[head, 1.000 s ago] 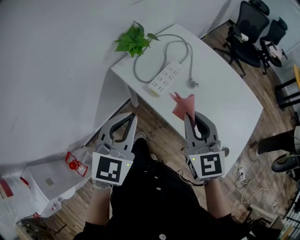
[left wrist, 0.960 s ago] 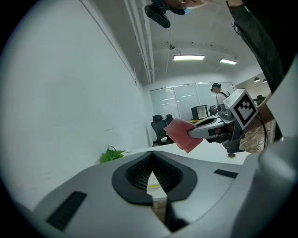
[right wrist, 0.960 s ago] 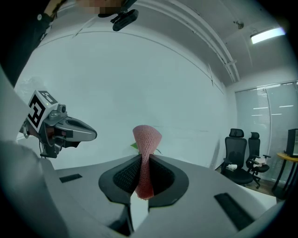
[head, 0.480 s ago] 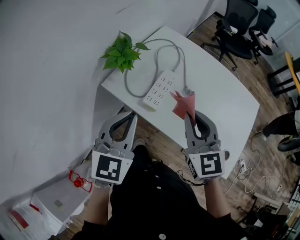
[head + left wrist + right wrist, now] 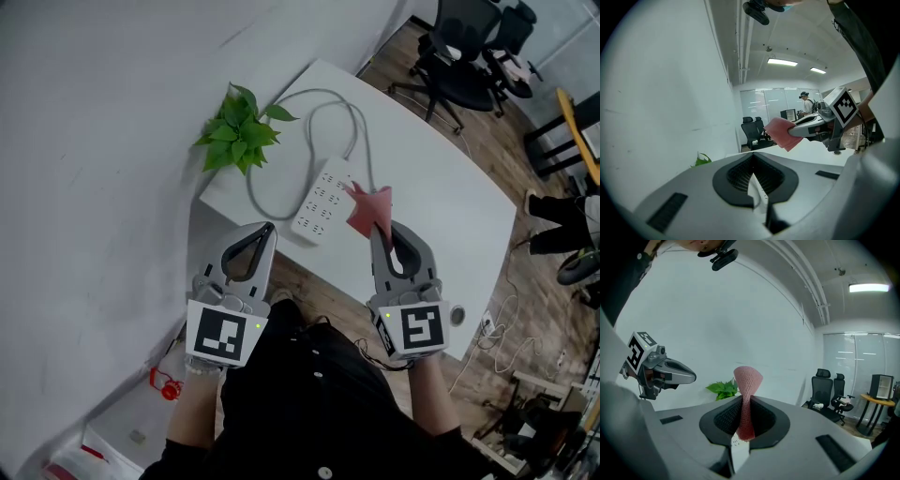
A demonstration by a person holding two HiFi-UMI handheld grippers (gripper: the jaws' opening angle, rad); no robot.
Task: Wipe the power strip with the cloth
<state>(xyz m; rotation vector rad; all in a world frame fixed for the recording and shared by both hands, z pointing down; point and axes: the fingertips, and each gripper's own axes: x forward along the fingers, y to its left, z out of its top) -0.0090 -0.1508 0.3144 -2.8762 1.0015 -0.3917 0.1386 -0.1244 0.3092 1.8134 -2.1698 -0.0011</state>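
A white power strip [image 5: 322, 199] lies on the white table [image 5: 450, 216] near its left edge, its grey cord [image 5: 360, 131] looping behind it. My right gripper [image 5: 377, 225] is shut on a pink cloth [image 5: 367, 209], held up in the air just right of the strip's near end; the right gripper view shows the cloth [image 5: 746, 397] pinched upright between the jaws. My left gripper [image 5: 265, 231] is shut with nothing in it, held short of the table. The left gripper view shows the right gripper's cloth [image 5: 782, 133] off to the right.
A small green plant [image 5: 238, 130] stands at the table's far left corner by the white wall [image 5: 103, 122]. Black office chairs [image 5: 469, 42] stand beyond the table on the wood floor. A person's leg [image 5: 561, 216] shows at the right edge.
The view has shifted: table, strip and plant now sit slightly farther left and up. Both grippers keep their pose, the right one still holding the cloth.
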